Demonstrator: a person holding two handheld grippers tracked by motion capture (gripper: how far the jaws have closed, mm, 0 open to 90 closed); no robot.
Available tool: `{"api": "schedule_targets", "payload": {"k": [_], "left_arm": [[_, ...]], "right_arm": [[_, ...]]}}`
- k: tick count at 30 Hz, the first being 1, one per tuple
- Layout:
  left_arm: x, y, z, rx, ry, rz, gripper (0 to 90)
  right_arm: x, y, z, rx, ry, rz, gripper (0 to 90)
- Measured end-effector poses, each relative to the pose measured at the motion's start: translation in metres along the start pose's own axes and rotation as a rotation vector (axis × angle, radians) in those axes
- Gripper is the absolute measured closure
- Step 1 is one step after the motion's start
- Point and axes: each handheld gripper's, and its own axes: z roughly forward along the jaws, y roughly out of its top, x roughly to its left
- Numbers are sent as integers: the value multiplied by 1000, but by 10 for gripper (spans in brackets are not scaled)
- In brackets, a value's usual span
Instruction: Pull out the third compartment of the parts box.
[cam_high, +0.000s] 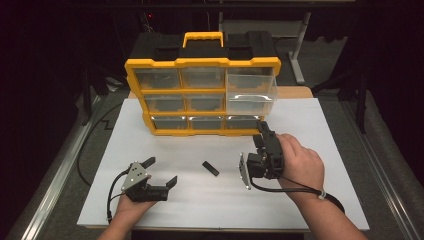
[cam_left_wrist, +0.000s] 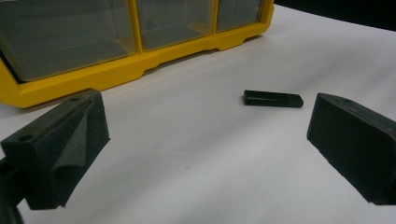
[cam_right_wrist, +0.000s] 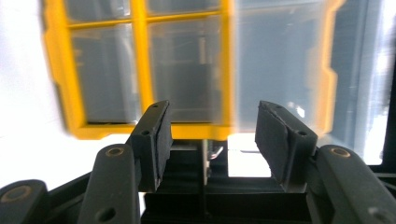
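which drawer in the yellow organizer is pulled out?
The big clear drawer at the right end of the top row. It juts forward from the yellow organizer, while the other drawers sit flush.

A small block (cam_high: 210, 168) lies on the table (cam_high: 310, 210) before the organizer (cam_high: 202, 95).

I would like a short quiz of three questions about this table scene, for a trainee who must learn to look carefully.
1. True or false: the left hand-held gripper holds the small black block.
2. Which drawer of the yellow organizer is pulled out? A) top right B) bottom left C) middle centre
3. Fill in: the jaws of the right hand-held gripper point towards the ______.

Key
1. False; its jaws stand open and the block lies apart on the white board.
2. A, the clear drawer.
3. Organizer.
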Motion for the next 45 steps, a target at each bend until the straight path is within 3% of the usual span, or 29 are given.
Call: {"api": "schedule_targets", "payload": {"k": [3, 4, 5, 8, 9, 16, 19, 24, 26, 29, 32, 39, 40, 43, 45], "left_arm": [[0, 0, 0, -2, 0, -2, 3], [0, 0, 0, -2, -1, -2, 3], [0, 0, 0, -1, -1, -2, 3], [0, 0, 0, 2, -3, 0, 3], [0, 0, 0, 2, -5, -1, 3], [0, 0, 0, 1, -5, 1, 3], [0, 0, 0, 1, -4, 0, 3], [0, -1, 0, 2, -4, 1, 3], [0, -1, 0, 1, -2, 0, 3], [-1, -1, 0, 3, -1, 2, 3], [-1, 0, 0, 4, -2, 1, 3], [-2, 2, 0, 10, -1, 12, 3], [-3, 2, 0, 11, 0, 12, 3], [-3, 3, 0, 12, -4, 12, 3], [-2, 4, 0, 11, -4, 11, 3]], "right_arm": [[13, -2, 3, -1, 19, -11, 459], [19, -3, 4, 11, 33, 14, 458], [21, -3, 5, -2, 33, -26, 457], [38, -5, 7, 9, 58, 13, 453], [42, -5, 8, 4, 61, -14, 451], [78, -11, 16, 18, 112, 2, 448], [91, -13, 20, 24, 136, -17, 447], [106, -20, 23, 42, 162, -10, 446], [110, -24, 23, 56, 152, -17, 442], [115, -31, 22, 84, 175, 2, 430], [117, -38, 20, 78, 181, -6, 409], [109, -45, 17, 93, 203, 10, 364], [110, -45, 16, 96, 201, 33, 354], [107, -45, 16, 89, 207, 5, 315], [109, -46, 17, 88, 229, 20, 295]]}}
